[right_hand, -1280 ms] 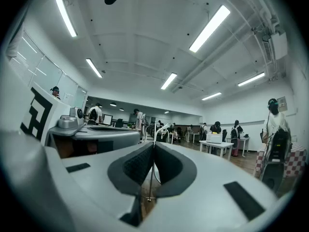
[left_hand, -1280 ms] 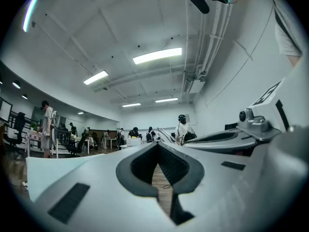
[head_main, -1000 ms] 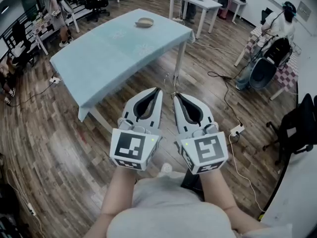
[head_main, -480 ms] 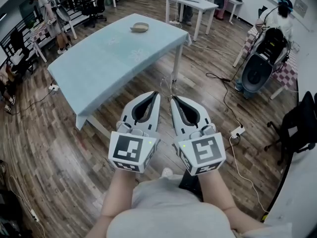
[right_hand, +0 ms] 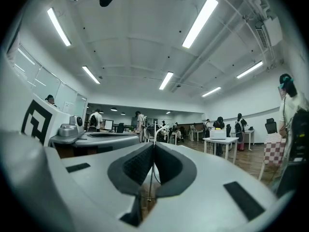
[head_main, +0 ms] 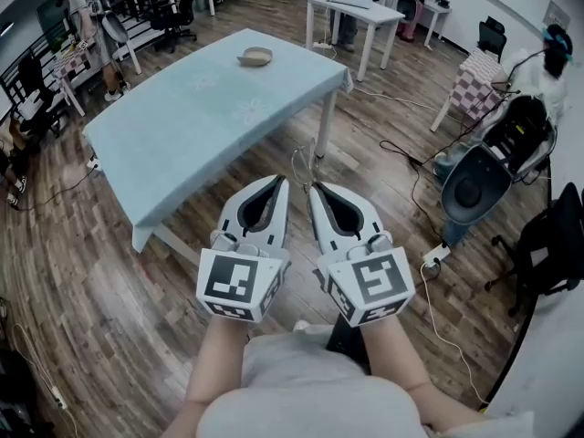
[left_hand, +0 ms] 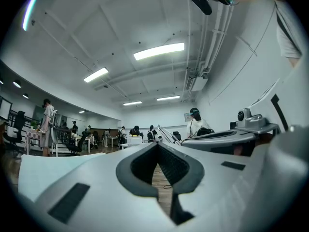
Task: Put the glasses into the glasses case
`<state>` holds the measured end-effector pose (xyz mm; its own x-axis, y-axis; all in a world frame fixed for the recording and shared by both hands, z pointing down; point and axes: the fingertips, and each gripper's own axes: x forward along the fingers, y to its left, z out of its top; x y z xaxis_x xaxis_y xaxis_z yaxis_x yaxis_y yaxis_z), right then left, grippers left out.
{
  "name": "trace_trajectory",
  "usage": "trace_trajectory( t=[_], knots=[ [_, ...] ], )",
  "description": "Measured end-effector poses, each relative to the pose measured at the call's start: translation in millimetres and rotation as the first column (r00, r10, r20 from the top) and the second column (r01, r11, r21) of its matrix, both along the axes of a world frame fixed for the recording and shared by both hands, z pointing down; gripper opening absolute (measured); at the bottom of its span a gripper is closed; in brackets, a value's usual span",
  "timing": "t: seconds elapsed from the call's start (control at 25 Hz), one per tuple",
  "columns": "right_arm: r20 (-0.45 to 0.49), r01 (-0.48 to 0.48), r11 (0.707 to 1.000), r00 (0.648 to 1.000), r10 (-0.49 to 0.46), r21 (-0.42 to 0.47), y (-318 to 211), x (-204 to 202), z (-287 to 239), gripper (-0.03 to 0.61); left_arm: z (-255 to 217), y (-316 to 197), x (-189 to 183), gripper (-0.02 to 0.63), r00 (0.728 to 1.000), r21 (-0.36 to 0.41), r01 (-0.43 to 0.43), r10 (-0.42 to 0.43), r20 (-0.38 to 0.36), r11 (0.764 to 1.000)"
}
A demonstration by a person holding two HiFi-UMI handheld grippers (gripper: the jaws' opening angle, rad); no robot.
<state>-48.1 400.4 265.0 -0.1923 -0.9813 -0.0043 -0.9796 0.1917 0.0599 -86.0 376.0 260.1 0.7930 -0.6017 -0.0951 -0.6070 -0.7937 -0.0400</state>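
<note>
My two grippers are held side by side over the wooden floor, just short of the near corner of a table (head_main: pixel 146 126) with a pale blue cloth. My right gripper (head_main: pixel 313 187) (right_hand: pixel 154 146) is shut on thin wire-framed glasses (head_main: pixel 301 160) (right_hand: pixel 154 131), which stick up past its tips. My left gripper (head_main: pixel 280 180) (left_hand: pixel 157 144) is shut with nothing in it. A beige oval thing, which looks like the glasses case (head_main: pixel 255 57), lies at the far end of the table, well away from both grippers.
The table's metal leg (head_main: pixel 323 128) stands just beyond the grippers. Cables (head_main: pixel 415 167) trail over the floor at right, by an office chair (head_main: pixel 474 185) and a person (head_main: pixel 547 67). A white table (head_main: pixel 354 7) and more people stand farther back.
Both grippers have stayed shut and close together, sinking slightly in the view. The table has come a little nearer. The person with the chair at right has moved.
</note>
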Motion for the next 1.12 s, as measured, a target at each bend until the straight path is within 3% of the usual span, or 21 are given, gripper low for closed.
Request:
trace_trajectory(
  t=[0.76, 1.12],
  knots=[
    [0.019, 0.085, 0.996, 0.996, -0.085, -0.022, -33.4, 20.7, 13.7, 0.011, 18.9, -37.7, 16.7, 0.008, 0.998, -0.035, 0.067, -0.067, -0.005, 0.997],
    [0.037, 0.078, 0.996, 0.996, -0.076, -0.045, -57.1, 28.7, 20.3, 0.011, 25.0, -62.6, 23.2, 0.008, 0.998, -0.056, 0.065, -0.065, 0.001, 0.996]
  ],
)
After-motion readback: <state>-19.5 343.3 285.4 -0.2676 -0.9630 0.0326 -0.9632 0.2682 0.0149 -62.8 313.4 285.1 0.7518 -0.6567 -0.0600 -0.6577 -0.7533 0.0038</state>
